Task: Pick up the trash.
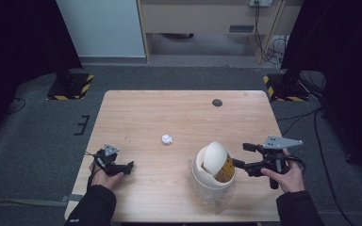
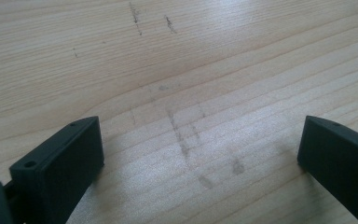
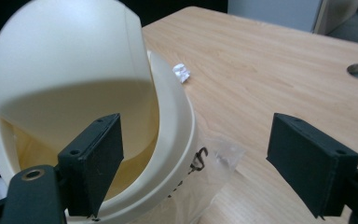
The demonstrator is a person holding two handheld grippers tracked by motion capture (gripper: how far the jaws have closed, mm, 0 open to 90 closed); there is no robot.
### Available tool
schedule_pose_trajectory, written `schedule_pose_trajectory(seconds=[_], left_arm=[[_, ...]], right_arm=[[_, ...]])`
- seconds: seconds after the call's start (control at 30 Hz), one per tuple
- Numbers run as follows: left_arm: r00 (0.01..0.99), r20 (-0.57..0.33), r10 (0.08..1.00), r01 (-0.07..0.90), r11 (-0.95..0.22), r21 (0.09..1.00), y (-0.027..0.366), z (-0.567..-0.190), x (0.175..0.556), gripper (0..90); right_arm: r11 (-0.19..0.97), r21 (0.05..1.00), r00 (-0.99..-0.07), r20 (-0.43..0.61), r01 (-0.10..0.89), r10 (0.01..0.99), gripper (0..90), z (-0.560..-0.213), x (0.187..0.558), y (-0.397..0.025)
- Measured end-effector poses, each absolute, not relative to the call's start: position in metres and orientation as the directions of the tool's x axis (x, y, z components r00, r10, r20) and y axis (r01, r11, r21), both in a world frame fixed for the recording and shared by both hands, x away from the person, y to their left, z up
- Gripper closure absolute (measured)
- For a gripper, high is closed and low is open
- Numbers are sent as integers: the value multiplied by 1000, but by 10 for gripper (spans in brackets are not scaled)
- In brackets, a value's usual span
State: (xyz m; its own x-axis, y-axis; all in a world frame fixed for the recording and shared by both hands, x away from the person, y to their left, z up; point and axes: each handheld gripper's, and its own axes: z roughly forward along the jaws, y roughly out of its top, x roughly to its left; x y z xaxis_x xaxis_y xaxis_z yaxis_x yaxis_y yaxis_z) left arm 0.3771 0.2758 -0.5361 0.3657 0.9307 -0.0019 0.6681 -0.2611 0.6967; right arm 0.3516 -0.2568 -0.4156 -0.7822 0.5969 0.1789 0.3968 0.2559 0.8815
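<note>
Tipping the swing lid (image 3: 70, 70) of the bin (image 1: 212, 181) back with one spread jaw, the right gripper (image 1: 239, 157) leaves an opening at lower centre for the crumpled paper (image 1: 167, 139), while the left gripper (image 1: 128, 167) rests wide open and empty at lower left.

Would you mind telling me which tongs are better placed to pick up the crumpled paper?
Probably the left tongs: open, empty and resting low on the table, with clear wood toward the paper ball. The right tongs are busy at the bin's swing lid.
</note>
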Motion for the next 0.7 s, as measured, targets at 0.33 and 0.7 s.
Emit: schedule_pose_trajectory(seconds=[0.33,0.7], left_arm=[[366,-2,931,668,-262,696,276,-536,377,0],[366,-2,931,668,-262,696,276,-536,377,0]], right_arm=[[210,910,-779,167,358,605,138,-401,360,-265],[179,943,-784,117,281,610,103,-383,377,-263]])
